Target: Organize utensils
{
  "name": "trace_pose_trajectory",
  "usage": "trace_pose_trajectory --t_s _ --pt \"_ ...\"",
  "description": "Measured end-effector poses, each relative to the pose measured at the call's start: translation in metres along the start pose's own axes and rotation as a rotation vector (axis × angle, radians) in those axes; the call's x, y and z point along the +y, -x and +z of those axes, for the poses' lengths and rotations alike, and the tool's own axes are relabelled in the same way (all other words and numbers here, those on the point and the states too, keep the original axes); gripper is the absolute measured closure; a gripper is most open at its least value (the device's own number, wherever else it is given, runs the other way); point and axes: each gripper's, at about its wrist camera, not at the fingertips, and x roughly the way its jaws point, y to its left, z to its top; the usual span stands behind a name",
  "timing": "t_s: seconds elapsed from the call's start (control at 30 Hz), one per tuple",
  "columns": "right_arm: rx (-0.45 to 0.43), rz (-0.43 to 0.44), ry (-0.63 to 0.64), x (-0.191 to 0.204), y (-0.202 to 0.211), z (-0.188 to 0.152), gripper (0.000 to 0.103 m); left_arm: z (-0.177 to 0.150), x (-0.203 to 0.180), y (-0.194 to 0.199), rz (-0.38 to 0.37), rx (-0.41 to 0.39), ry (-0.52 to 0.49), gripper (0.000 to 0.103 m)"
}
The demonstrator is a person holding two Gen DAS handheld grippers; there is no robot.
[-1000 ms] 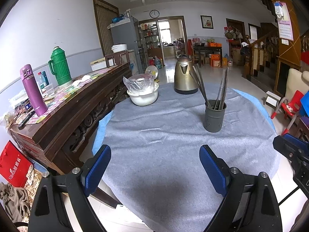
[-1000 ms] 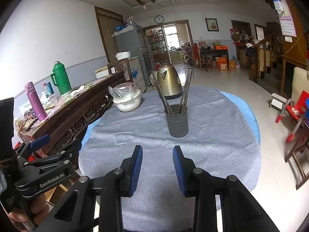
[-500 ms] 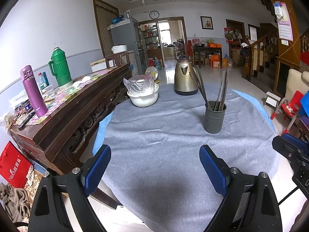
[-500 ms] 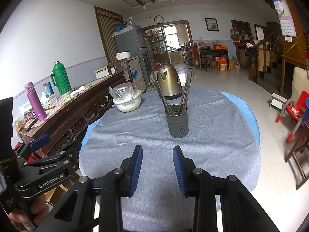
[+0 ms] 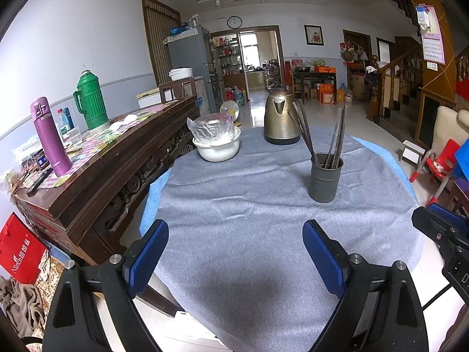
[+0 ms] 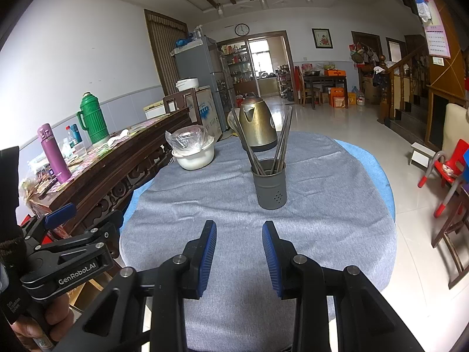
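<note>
Grey perforated metal holder (slim chopsticks inside); both claws spread, empty.

We read this as family home, open living and dining room. Round worktop under grey cloth, carrying brass kettle and covered white bowl. Carved dark wood sideboard with green thermos and purple flask. Fridge, wall clock, framed picture, wooden staircase, red child's chair. Kitchen shelves seen through far doorway.
</note>
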Motion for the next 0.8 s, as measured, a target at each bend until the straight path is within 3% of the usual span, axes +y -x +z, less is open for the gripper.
trace_pose_trajectory --t_s 0.8 --pt "0.002 0.0 0.002 0.0009 -0.0005 -0.0004 0.067 -0.0035 0.0034 -0.0013 -0.003 0.009 0.016 0.01"
